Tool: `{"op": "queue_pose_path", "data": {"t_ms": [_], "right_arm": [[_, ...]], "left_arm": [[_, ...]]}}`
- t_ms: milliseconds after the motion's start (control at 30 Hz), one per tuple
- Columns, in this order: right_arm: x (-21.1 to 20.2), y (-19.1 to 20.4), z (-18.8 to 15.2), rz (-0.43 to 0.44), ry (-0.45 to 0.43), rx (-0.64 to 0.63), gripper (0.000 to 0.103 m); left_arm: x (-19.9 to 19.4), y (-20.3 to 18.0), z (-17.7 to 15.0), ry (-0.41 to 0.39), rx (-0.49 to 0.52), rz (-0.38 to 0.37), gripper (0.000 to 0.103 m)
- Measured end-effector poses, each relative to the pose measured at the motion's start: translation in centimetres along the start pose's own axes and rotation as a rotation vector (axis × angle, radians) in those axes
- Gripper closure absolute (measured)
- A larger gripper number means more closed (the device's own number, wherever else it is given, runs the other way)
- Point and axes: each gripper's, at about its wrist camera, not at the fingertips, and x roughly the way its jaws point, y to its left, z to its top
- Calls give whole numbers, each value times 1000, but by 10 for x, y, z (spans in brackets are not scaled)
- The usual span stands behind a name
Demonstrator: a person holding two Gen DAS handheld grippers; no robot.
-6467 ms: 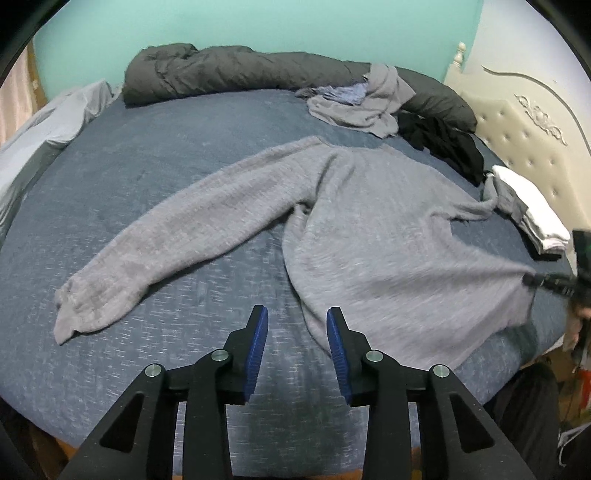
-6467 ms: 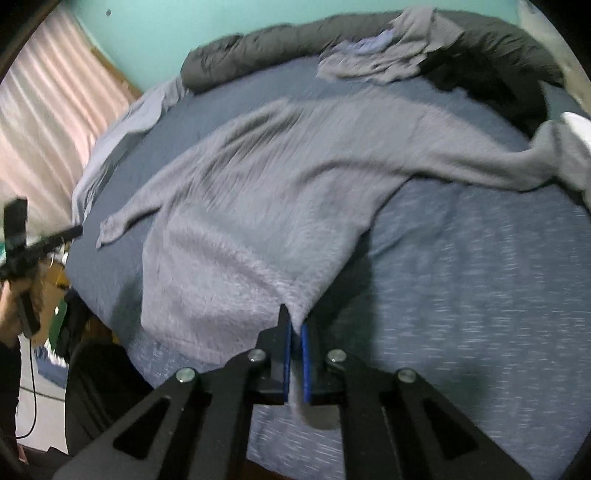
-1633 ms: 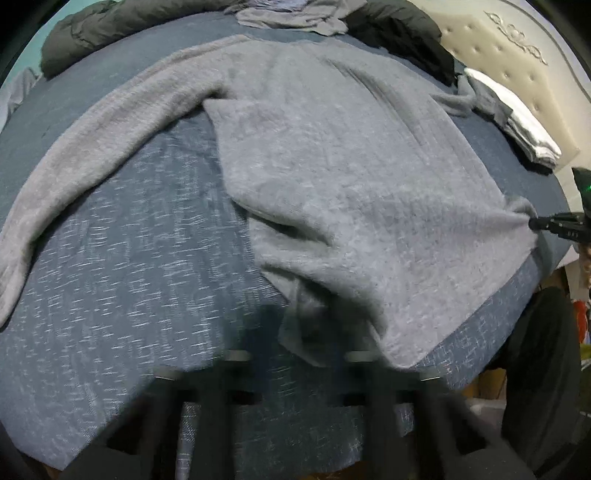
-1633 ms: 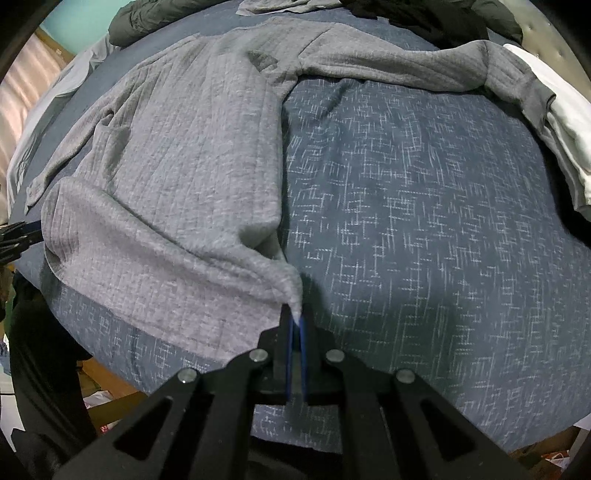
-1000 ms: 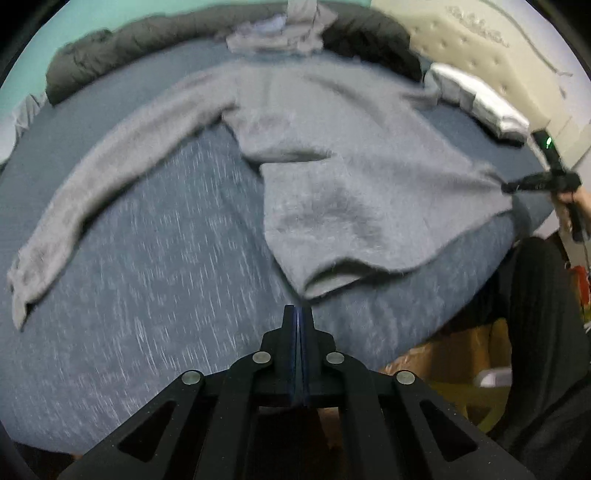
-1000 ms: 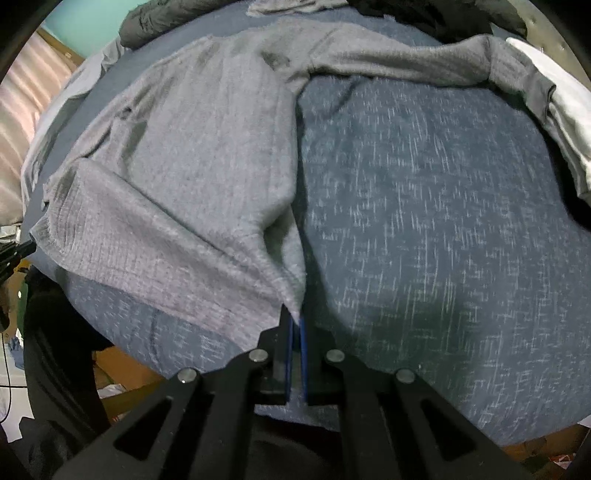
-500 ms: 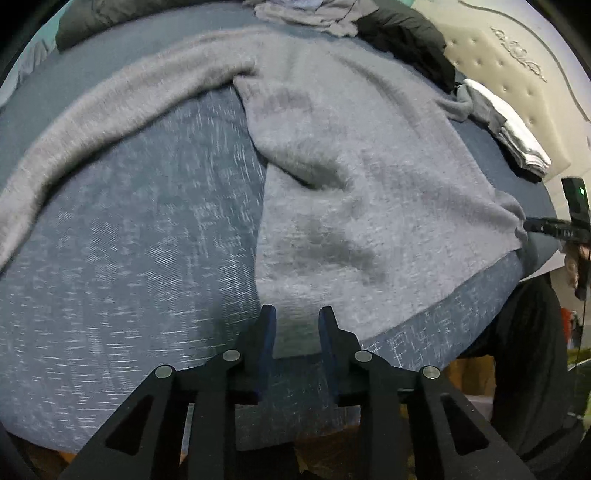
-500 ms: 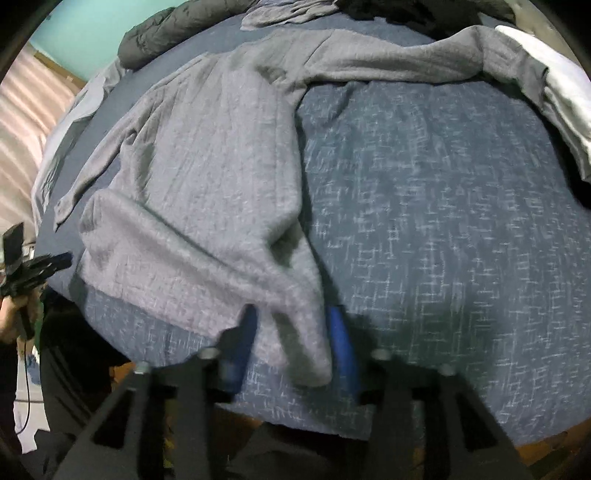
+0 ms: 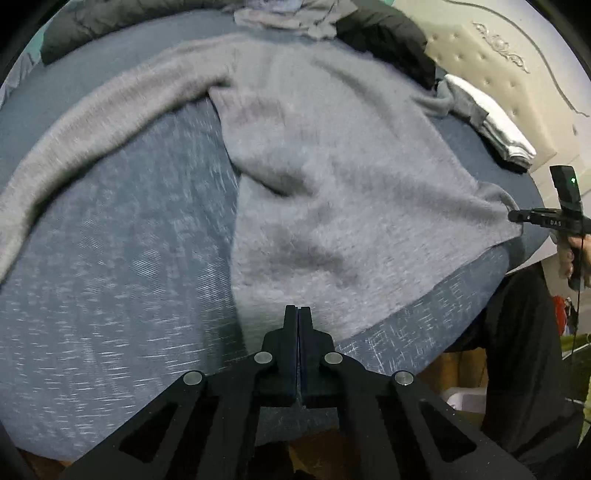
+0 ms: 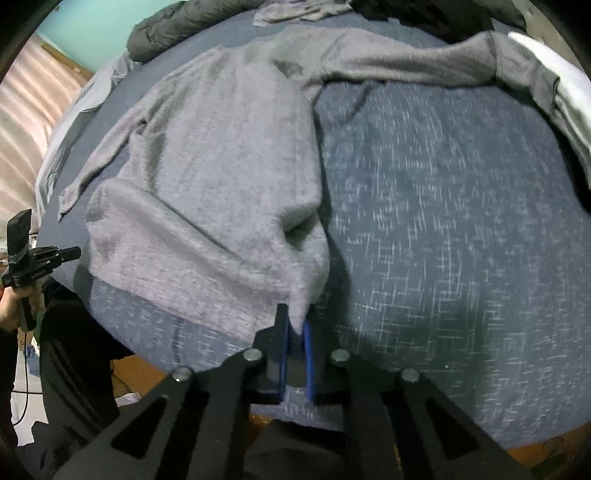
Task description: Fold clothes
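A grey knit sweater (image 9: 332,184) (image 10: 221,166) lies spread on the blue bed (image 9: 129,240) with its sleeves out to both sides. My left gripper (image 9: 297,310) (image 10: 75,252) is shut with its tips over the hem's left corner, and no cloth shows between the pads. The hem's other corner runs up between the blue pads of my right gripper (image 10: 293,323) (image 9: 515,217), which is shut on it. Both grippers point steeply down near the bed's front edge.
Folded white and grey clothes (image 9: 495,122) (image 10: 561,85) lie beside the padded headboard (image 9: 498,55). A dark duvet (image 10: 177,26), a black garment (image 9: 388,44) and loose grey clothes line the far side. The person's dark trouser leg (image 9: 524,350) stands at the bed's front edge.
Both grippers stood open over the hem corners half a second ago and have shut. The right corner now rises into the right pads. The left gripper moved in over the hem.
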Motion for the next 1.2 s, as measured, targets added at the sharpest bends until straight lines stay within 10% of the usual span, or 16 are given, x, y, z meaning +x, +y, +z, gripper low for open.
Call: {"op": "queue_pose_path", "data": {"t_ms": [233, 367, 533, 700, 1200], "right_arm": [[-17, -1, 0, 3, -19, 8, 98], [-16, 0, -3, -6, -12, -3, 98], [-14, 0, -10, -10, -1, -16, 98], [-9, -6, -13, -11, 3, 0, 98], [-28, 11, -22, 29, 21, -125, 100]], "left_arm": [[7, 15, 5, 23, -39, 23, 99], [34, 21, 5, 73, -65, 49, 55], [52, 26, 1, 93, -98, 13, 56], [49, 12, -1, 82, -40, 17, 97], [-40, 33, -39, -16, -13, 13, 98]]}}
